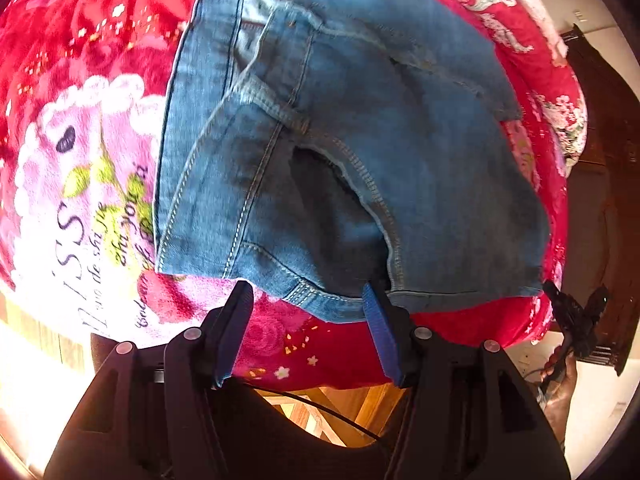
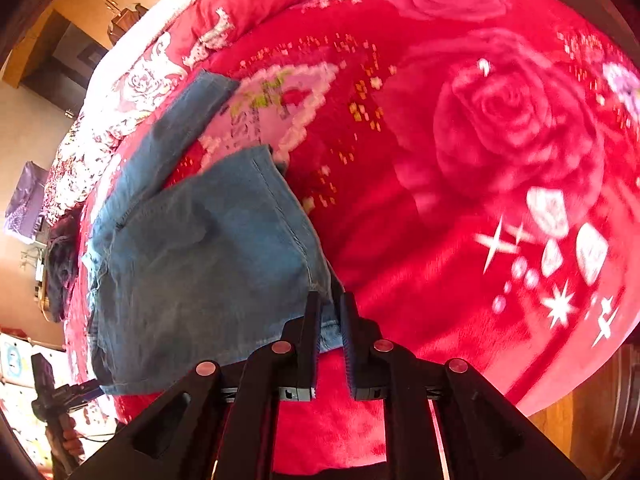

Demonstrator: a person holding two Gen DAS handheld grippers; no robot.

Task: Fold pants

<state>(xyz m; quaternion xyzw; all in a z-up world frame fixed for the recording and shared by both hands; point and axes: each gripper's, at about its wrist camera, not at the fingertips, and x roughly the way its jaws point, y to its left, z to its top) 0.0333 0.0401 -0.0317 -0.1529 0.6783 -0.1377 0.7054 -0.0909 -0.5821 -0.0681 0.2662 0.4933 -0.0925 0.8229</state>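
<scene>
Blue-padded fingers (image 1: pixel 380 320) of the left tool (image 1: pixel 308 300) stand widely apart at the bottom of the left wrist view, gripping nothing; the near hem edge of the pants (image 1: pixel 340 152) lies between and just ahead of the tips, with one tip at or over the denim edge. These blue jeans are spread on a red floral blanket (image 1: pixel 100 40) covering the bed, already doubled over, with seams and a pocket opening facing up, and their long axis runs straight away from the left tool toward the far side of the bed. Seen from the right wrist, the right tool (image 2: pixel 330 308) has its jaws drawn close, with only a narrow gap, and a corner of the denim (image 2: pixel 200 260) sits pinched in that gap; the rest of the garment stretches off to that tool's left and forward. So both tools are at the near end of the pants, the right one holding a corner and the left one poised at the edge without a hold. My guess is that the next fold carries this near end forward along the long axis, which needs the left tool to close on the hem first. Writing on the blanket's pink panel (image 1: pixel 80 216) left of the left tool reads partly as "iSS" above script too distorted to make out.
</scene>
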